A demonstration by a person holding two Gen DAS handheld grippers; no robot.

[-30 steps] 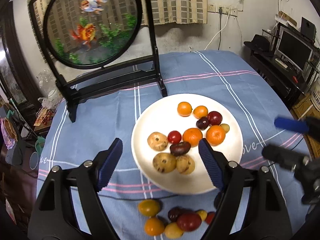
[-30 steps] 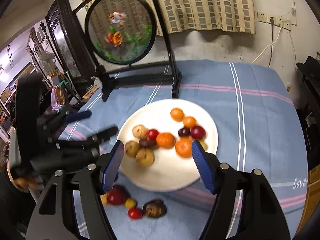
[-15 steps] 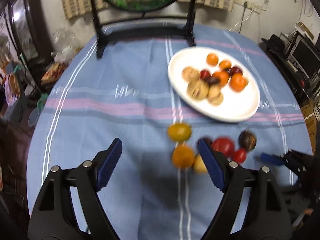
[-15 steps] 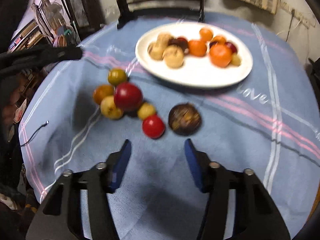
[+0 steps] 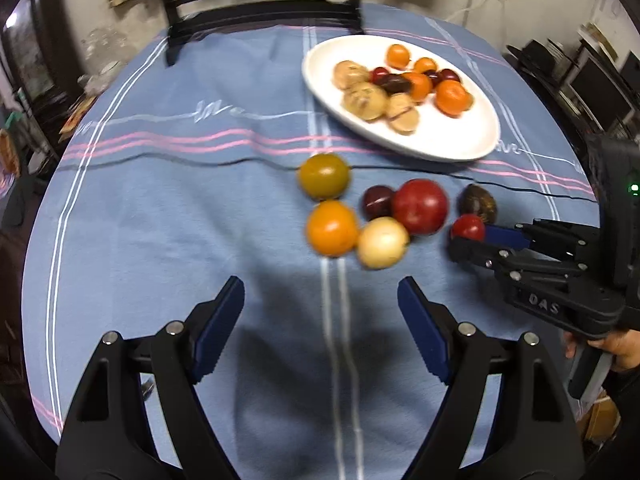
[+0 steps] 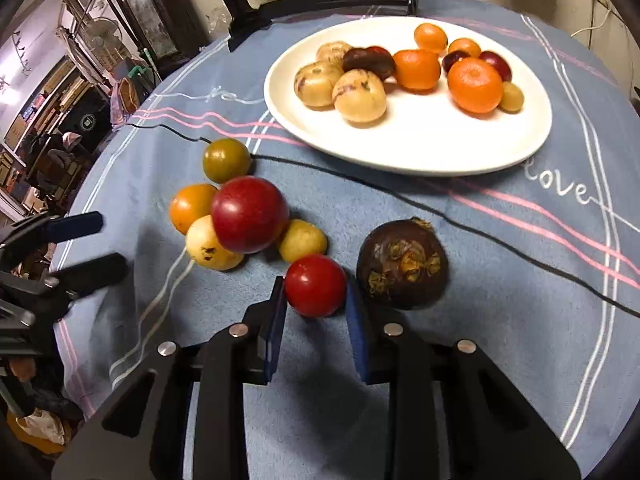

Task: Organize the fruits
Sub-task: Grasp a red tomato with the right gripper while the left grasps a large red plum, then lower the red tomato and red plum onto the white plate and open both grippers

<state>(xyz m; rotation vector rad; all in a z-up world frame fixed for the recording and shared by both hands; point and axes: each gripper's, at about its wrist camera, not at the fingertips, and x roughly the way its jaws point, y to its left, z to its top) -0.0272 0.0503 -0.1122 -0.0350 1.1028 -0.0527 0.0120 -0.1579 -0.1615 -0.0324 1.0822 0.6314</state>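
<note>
Blue striped cloth is covering the bench (image 6: 460, 240), and a white plate (image 6: 420, 148) is sitting toward the upper right of the right wrist view, already carrying oranges, pale speckled fruits and a few dark plums. A thin black cable (image 6: 400, 196) is lying across the cloth just below the plate.

Loose fruit is waiting on the cloth in front of the plate: a big red apple (image 6: 250, 214) is leaning against an orange fruit (image 6: 190, 206), a pale yellow one (image 6: 208, 246) and a smaller yellow one (image 6: 302, 240), with a greenish fruit (image 6: 226, 160) just above them. A dark brown, rough-skinned fruit (image 6: 402, 264) is resting a little to the right.

At lower centre of that view the right tool (image 6: 316, 302) is gripping a small red tomato (image 6: 316, 286); its blue pads have just been closing and are now pressing on either side of it, with the tomato looking to be down at the cloth.

In the left wrist view the left tool (image 5: 322, 312) is hovering at the bottom of the frame with its blue fingers (image 5: 222, 326) spread wide and nothing between them, the loose fruit lying just beyond its tips
</note>
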